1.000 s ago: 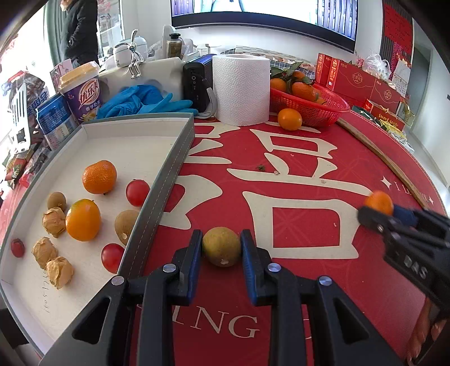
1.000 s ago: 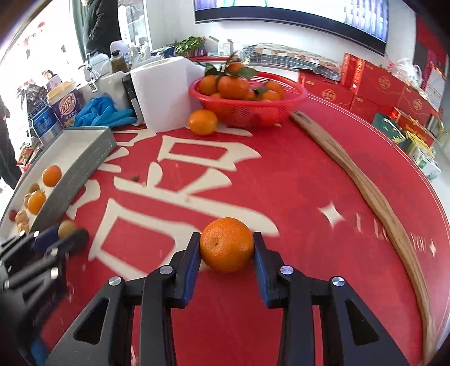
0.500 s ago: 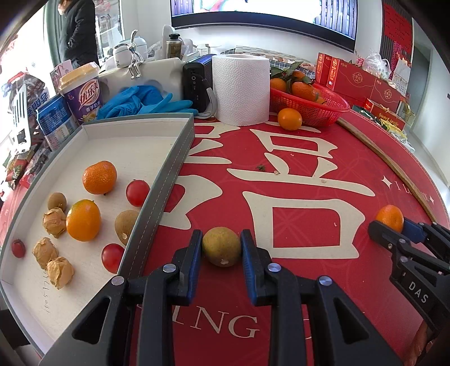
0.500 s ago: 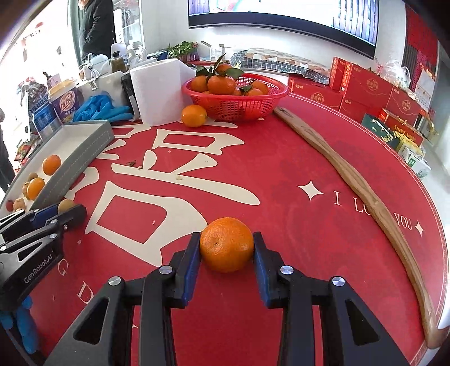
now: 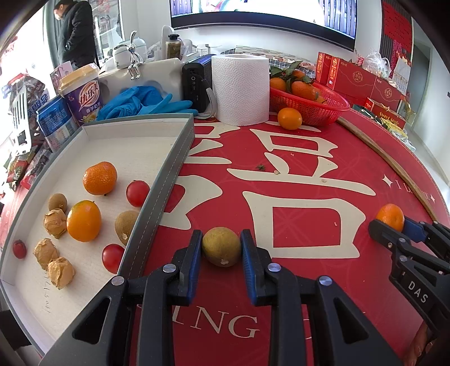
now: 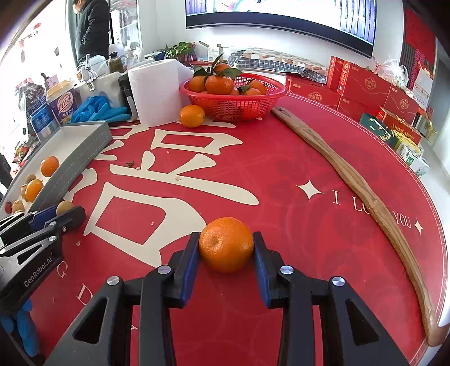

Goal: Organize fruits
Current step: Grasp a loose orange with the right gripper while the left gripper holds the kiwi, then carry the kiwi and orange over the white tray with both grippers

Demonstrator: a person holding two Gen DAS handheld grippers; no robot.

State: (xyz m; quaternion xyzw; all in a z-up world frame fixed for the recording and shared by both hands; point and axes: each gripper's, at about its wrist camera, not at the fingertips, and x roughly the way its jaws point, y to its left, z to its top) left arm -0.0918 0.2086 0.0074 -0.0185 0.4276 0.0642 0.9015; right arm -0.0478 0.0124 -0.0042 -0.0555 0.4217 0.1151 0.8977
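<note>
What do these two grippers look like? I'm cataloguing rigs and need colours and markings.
Both are black angular frames with cut-outs, silver rivets and blue pads inside the fingers. The left gripper carries "GenRobot.AI" on its side; the right gripper carries "DAS". No cables or sleeves show.

A home living or dining room is showing here: a wall-mounted TV (image 6: 281,17) is glowing at 12 o'clock, red gift boxes (image 6: 365,84) are stacking at 2 o'clock, a festive red tablecloth (image 6: 281,169) is covering the round table.
</note>
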